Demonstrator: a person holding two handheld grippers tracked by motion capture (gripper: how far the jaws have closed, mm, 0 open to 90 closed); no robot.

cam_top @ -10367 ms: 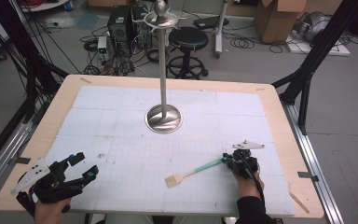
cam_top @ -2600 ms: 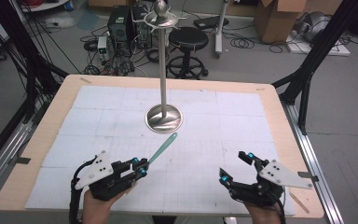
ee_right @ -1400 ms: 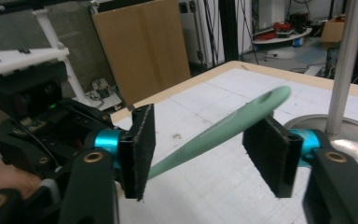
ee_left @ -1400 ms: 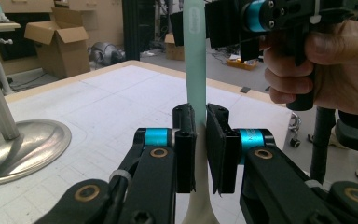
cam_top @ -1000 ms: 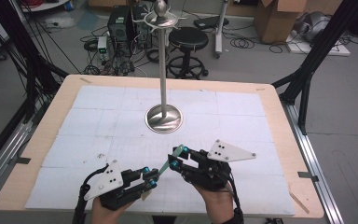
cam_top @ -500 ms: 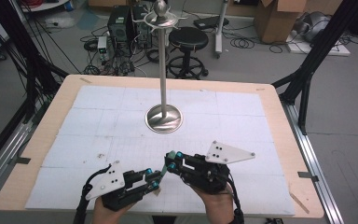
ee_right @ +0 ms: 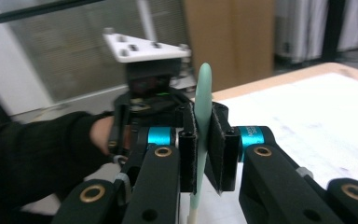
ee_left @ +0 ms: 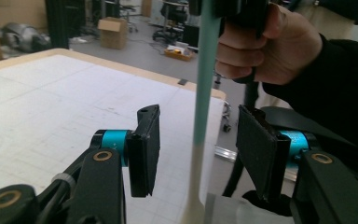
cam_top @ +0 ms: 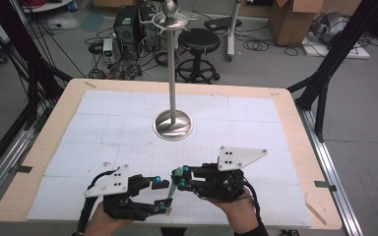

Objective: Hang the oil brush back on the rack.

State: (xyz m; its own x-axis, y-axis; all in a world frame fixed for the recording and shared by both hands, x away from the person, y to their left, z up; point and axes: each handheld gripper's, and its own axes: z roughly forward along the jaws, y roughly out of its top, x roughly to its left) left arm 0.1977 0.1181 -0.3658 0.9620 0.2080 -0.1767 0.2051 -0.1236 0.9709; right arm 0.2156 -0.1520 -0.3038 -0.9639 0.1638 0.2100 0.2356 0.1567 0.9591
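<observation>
A brush with a teal handle (ee_left: 206,70) and a cream lower stem (ee_left: 195,186) stands nearly upright near the table's front edge. My right gripper (ee_right: 203,149) is shut on the teal handle (ee_right: 202,95), pads pressed against both sides. In the high view the right gripper (cam_top: 179,178) faces left at the front middle. My left gripper (cam_top: 161,195) is just left of it, jaws spread wide. From the left gripper view, the left gripper (ee_left: 198,149) straddles the brush without touching it, and the person's right hand (ee_left: 270,42) is above.
A metal stand with a round base (cam_top: 173,125) and a tall pole (cam_top: 172,64) rises from the middle of the white gridded mat (cam_top: 103,123). The wooden table edge (cam_top: 320,167) runs along the right. Boxes, a stool and cables lie on the floor beyond.
The left gripper's jaws, narrow around the brush a moment ago, have spread wide. The right gripper moved in from the right and now clamps the teal handle.
</observation>
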